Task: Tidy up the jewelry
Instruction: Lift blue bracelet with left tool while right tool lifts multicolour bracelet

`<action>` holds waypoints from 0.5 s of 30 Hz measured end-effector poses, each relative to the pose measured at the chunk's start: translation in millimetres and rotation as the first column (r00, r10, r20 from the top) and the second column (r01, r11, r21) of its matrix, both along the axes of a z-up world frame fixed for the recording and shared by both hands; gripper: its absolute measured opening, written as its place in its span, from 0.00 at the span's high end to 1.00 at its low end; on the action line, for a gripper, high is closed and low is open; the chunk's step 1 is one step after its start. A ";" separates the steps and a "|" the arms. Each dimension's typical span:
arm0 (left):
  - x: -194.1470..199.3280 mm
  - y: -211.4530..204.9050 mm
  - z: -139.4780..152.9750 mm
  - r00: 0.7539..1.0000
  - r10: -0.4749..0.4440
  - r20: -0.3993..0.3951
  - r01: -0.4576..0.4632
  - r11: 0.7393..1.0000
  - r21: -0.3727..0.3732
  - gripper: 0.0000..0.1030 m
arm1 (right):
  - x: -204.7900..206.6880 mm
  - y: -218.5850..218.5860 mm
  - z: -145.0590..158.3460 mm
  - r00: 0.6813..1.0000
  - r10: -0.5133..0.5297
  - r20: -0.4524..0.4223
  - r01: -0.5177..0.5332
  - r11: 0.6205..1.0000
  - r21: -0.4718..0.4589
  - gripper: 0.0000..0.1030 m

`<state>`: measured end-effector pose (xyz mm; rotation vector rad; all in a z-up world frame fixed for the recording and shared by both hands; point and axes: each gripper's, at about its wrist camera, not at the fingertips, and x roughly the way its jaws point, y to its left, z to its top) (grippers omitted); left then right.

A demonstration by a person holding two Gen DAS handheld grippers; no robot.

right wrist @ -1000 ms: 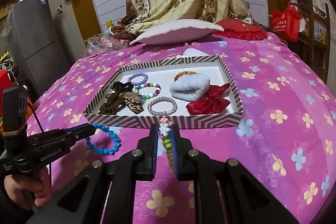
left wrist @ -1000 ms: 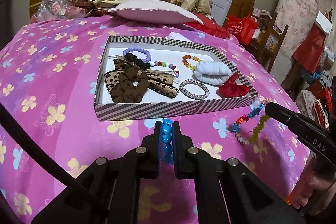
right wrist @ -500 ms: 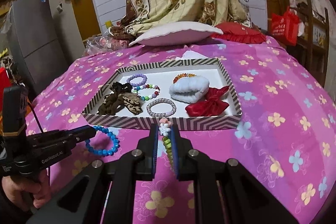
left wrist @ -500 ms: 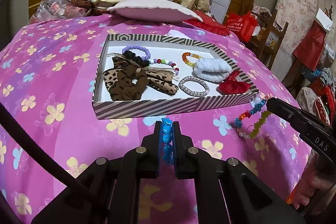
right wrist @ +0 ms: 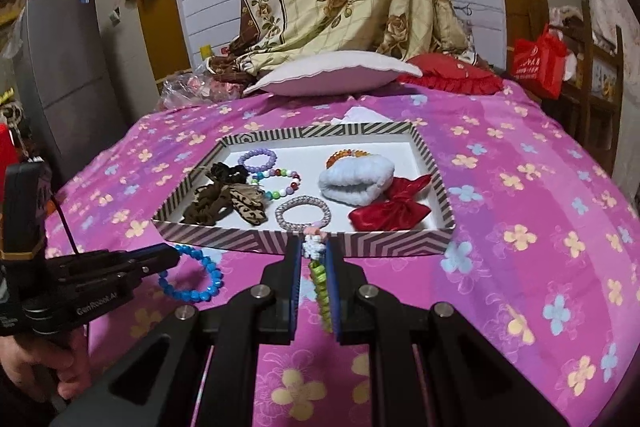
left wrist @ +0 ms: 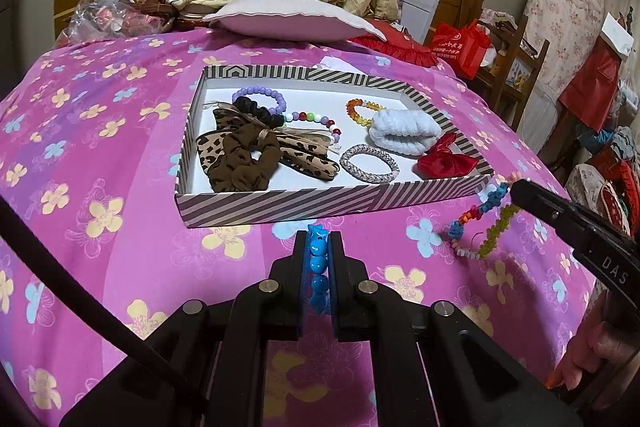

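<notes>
A shallow striped box lies on the pink flowered bedspread, holding bracelets, scrunchies, a white fluffy band and a red bow. My left gripper is shut on a blue bead bracelet, held just in front of the box's near wall. From the right wrist view that bracelet hangs as a loop from the left gripper. My right gripper is shut on a multicoloured bead bracelet, which dangles from it at the box's near right corner.
A pale pillow and a red cushion lie beyond the box, under a draped floral quilt. A grey fridge stands left, wooden shelves and a red bag right. A person's hands hold both gripper handles.
</notes>
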<state>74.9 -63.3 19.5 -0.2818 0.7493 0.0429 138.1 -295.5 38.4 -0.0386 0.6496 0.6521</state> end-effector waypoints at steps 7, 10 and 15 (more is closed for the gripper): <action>-0.5 0.2 0.6 1.000 0.001 -0.003 -0.001 1.000 0.001 1.00 | 0.1 2.2 0.9 1.000 0.006 -0.007 -0.006 1.000 -0.003 0.89; -0.6 0.8 1.0 1.000 0.003 0.000 -0.003 1.000 0.001 1.00 | -1.9 3.5 2.5 1.000 0.011 0.009 -0.011 1.000 -0.014 0.89; -0.7 0.7 0.9 1.000 0.003 -0.001 -0.003 1.000 0.003 1.00 | -2.4 4.6 2.8 1.000 0.017 0.011 -0.017 1.000 -0.017 0.89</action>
